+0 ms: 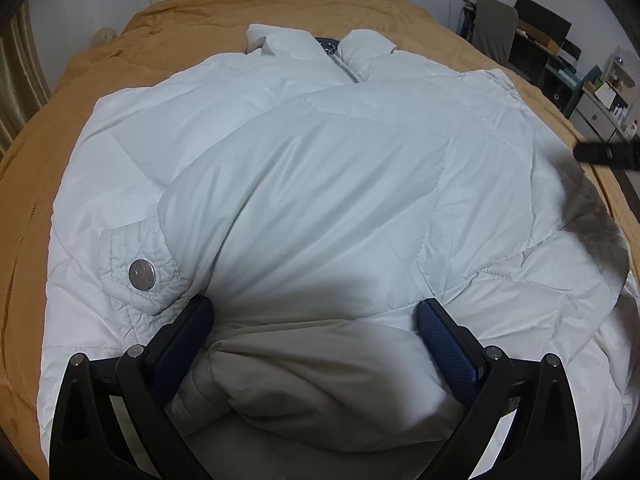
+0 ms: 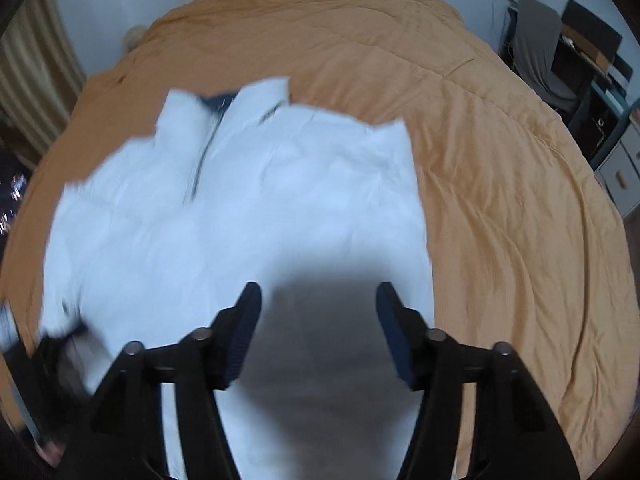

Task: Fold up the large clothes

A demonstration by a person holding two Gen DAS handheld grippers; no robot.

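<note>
Left wrist view: a white padded jacket (image 1: pixel 320 184) lies flat on an orange-covered bed (image 1: pixel 248 4). Its collar (image 1: pixel 316 46) points to the far end of the bed, so the long axis runs from the camera toward the headboard side. A sleeve is folded across the chest, with its snap-button cuff (image 1: pixel 140 276) at the lower left. Bare bedcover shows as a narrow margin at left and a broad band beyond the collar. At right the jacket reaches nearly to the bed's edge, beyond which stands cluttered shelving (image 1: pixel 600 88). The left gripper (image 1: pixel 316 320) has its blue pads set wide on either side of a bunched fold at the hem. The fold bulges between them, pinched at the sides, so it reads as clamped on the jacket. A dark gripper tip (image 1: pixel 604 156) enters at the right edge.

Right wrist view (blurred): the jacket (image 2: pixel 240 200) occupies the left and centre, its collar again toward the far end. A wide stretch of open bedcover (image 2: pixel 520 220) lies to the right. The right gripper (image 2: pixel 318 308) is spread apart, with nothing between its fingers, apparently above the fabric.
</note>
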